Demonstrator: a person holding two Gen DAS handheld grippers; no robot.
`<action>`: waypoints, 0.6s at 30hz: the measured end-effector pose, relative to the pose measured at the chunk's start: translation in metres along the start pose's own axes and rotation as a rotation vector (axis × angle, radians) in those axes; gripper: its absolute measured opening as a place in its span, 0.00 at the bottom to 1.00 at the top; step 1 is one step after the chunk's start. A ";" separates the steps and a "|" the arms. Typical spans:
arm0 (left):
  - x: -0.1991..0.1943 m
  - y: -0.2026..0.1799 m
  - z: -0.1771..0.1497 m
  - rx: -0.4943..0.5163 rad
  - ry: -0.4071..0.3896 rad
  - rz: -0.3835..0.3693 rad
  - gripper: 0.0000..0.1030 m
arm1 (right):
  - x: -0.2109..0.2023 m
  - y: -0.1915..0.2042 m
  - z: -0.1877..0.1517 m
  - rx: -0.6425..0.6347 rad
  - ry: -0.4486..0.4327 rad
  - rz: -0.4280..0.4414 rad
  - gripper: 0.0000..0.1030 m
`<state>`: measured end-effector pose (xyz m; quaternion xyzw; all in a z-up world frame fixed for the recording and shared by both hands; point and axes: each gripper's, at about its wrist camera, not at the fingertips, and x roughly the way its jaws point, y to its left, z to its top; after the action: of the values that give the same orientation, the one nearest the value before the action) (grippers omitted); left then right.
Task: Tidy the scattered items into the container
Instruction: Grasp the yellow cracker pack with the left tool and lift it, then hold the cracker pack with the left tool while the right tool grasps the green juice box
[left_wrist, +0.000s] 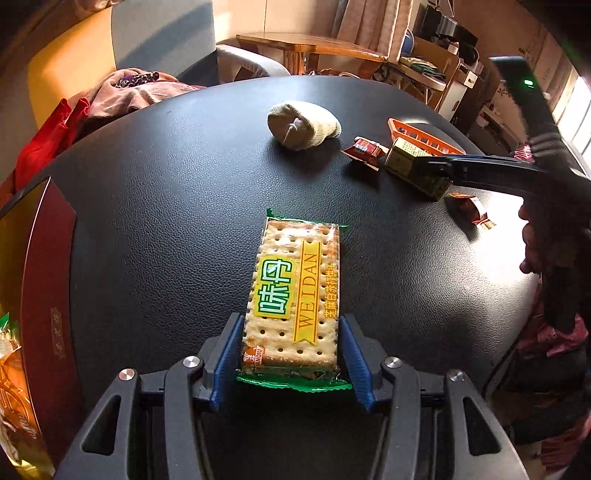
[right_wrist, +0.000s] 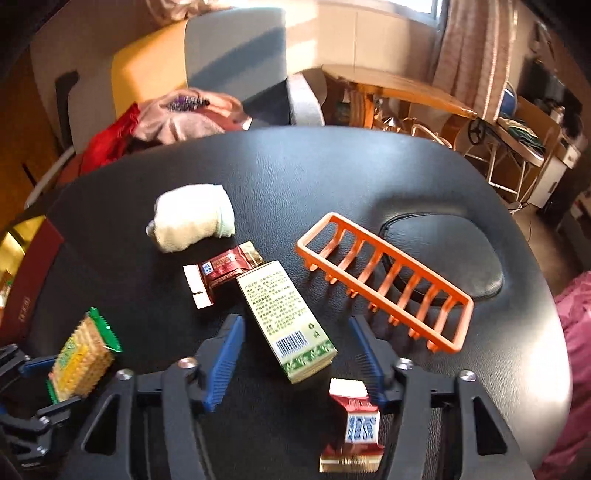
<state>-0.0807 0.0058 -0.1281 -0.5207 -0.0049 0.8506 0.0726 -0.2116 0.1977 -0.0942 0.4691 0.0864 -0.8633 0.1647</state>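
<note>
Blue pads (left_wrist: 232, 347) of the left gripper (left_wrist: 290, 349) press both long sides of a cracker pack (left_wrist: 293, 291), clenched on its near end; the pack lies flat on the black table (left_wrist: 166, 206). Using the pack as landmark: a rolled sock (left_wrist: 303, 125) lies beyond it, a red box (left_wrist: 40, 280) with gold lining stands at its left at the table edge, and a green carton (right_wrist: 286, 325) lies to its right. The right gripper (right_wrist: 297, 360) hangs over that carton, jaws spread wide and holding nothing, the carton between its fingers. One wrapped candy (right_wrist: 225, 269) touches the carton's far end, another (right_wrist: 354, 424) lies at its near end, and an orange rack (right_wrist: 384, 284) sits past the carton.
</note>
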 end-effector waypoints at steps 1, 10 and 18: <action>0.000 0.001 -0.001 -0.004 -0.001 -0.004 0.52 | -0.003 0.006 -0.004 -0.005 0.002 0.002 0.40; -0.013 0.003 -0.025 -0.015 -0.019 -0.007 0.50 | -0.027 0.058 -0.042 -0.048 0.023 0.021 0.29; -0.030 0.010 -0.051 -0.043 -0.016 -0.021 0.50 | -0.060 0.081 -0.092 0.055 0.015 0.066 0.29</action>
<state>-0.0236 -0.0109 -0.1260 -0.5151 -0.0292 0.8537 0.0704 -0.0799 0.1620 -0.0939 0.4823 0.0483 -0.8561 0.1794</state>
